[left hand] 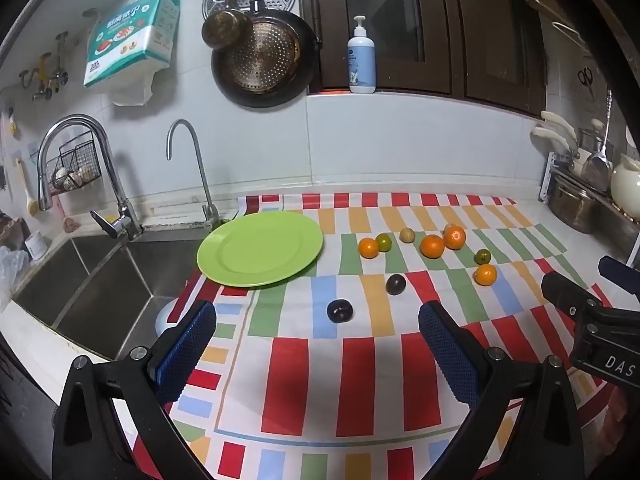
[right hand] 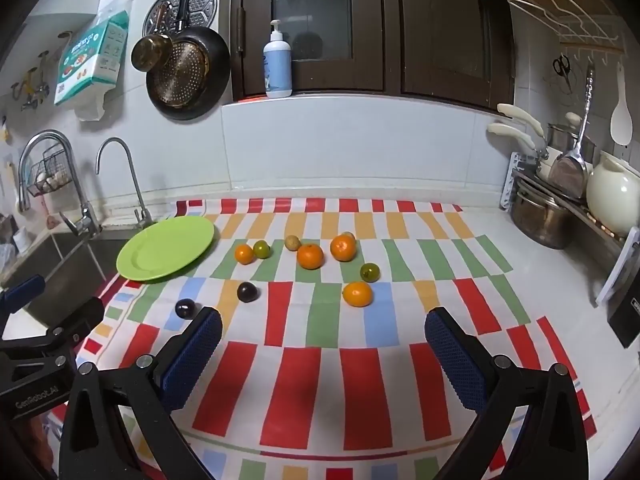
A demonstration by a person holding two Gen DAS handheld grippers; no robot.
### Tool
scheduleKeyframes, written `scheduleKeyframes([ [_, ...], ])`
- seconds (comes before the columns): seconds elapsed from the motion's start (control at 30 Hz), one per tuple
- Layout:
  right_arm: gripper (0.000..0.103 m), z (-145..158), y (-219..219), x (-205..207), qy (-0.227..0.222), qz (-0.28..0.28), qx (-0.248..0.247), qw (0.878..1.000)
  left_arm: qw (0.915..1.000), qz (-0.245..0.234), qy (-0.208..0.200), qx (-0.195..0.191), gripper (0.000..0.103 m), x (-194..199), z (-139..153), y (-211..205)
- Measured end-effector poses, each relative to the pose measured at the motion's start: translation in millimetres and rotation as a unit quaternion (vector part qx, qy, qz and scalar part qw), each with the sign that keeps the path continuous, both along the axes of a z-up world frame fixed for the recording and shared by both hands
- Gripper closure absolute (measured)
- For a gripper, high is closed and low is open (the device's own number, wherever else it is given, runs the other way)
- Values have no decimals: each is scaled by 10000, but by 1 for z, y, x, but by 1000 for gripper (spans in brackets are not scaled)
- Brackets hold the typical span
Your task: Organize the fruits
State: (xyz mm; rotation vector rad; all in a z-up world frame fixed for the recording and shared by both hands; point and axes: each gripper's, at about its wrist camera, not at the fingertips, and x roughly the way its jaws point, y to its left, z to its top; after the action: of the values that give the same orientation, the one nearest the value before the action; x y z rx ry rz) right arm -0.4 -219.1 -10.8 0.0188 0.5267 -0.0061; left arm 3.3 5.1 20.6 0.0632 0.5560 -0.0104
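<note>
Covering the counter: striped multicolour cloth (right hand: 320,380) of red, green, orange and blue blocks, spread from the sink edge rightward.
Left edge: stainless steel double sink (left hand: 88,280) with two curved chrome taps (left hand: 192,168) behind.
Plate: round lime-green plate (left hand: 260,254), bare, at the cloth's back-left corner beside the sink.
Fruits: orange and green citrus (right hand: 310,256) scattered mid-cloth, right of the plate; two dark purple plums (right hand: 247,292) nearer, apart from the rest.
Wall: white tile, hung perforated dark frying pan (left hand: 260,64), white pump bottle (left hand: 361,60) on the sill.
Right side: metal pots and cream jug (right hand: 612,196) on a rack.
Left gripper (left hand: 316,348): spread wide, holding nothing, above the cloth.
Right gripper (right hand: 324,352): spread wide, holding nothing.
</note>
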Motion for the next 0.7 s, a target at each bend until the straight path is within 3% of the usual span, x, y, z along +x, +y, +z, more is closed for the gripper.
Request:
scheduleKeyframes([
  [0.7, 0, 2, 3, -2, -56, 71, 31, 10000, 9998, 49, -191, -63, 0, -4, 2, -1],
])
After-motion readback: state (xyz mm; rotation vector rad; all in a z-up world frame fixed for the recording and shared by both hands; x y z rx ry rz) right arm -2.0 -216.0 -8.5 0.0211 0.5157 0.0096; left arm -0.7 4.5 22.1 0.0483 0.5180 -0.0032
